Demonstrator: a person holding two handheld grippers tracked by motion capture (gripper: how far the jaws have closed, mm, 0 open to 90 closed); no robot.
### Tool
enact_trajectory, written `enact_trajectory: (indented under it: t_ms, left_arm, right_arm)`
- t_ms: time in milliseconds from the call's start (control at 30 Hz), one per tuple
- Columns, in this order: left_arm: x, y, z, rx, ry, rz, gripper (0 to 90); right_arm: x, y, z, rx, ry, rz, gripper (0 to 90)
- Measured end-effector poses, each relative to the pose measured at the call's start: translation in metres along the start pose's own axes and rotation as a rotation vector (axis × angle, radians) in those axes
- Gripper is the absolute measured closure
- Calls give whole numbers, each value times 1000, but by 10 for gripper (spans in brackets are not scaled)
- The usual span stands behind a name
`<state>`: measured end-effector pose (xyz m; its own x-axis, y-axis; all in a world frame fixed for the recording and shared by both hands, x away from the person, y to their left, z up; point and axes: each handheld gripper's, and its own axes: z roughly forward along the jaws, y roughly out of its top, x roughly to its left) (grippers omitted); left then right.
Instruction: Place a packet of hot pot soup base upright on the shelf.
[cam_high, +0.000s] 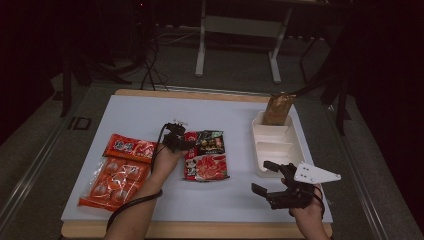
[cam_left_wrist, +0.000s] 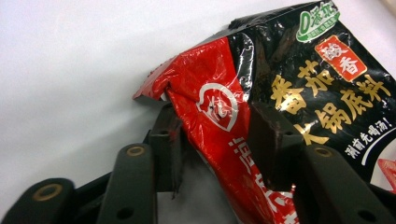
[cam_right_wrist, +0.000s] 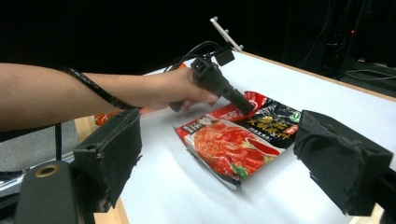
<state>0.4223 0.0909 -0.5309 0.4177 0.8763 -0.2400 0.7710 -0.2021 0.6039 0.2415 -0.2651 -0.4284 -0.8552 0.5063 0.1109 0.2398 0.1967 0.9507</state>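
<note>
1. The left tool (cam_high: 176, 136) straddles the top left corner of the red-and-black sauce packet (cam_high: 206, 156); its jaws bracket the lifted, crumpled edge, and whether the pads press it cannot be told.
2. From that tool the packet's long axis runs back toward the person, flat on the counter (cam_high: 150, 112).
3. The right tool (cam_high: 268, 180) hangs spread and empty, well to the packet's right, so the left is nearer.
4. Count: one sauce packet, two orange snack packs (cam_high: 120, 170) left of the left tool, one white tray (cam_high: 276, 145), one brown pouch (cam_high: 278, 108) standing in the tray.
</note>
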Motion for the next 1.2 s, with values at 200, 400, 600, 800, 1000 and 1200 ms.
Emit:
enact_trajectory:
  t_ms: [200, 400, 600, 800, 1000, 1200]
  left_arm:
    - [-9, 6, 2, 35, 56, -39, 770]
    - [-13, 7, 1, 34, 74, -16, 835]
    - [-18, 10, -5, 1, 84, 18, 871]
    - [-25, 10, -21, -74, 62, 39, 879]
    - [-32, 11, -35, -119, 45, 71, 885]
    - [-48, 12, -51, -191, 38, 147, 887]
  right_arm:
    - [0, -1, 2, 8, 4, -2, 148]
    - [-1, -1, 0, 3, 5, 5, 149]
    - [-2, -1, 2, 4, 6, 6, 149]
    - [-3, 0, -1, -8, 2, 7, 155]
    - [-3, 2, -3, -15, -8, -8, 155]
    - [-3, 3, -3, -26, -15, -6, 161]
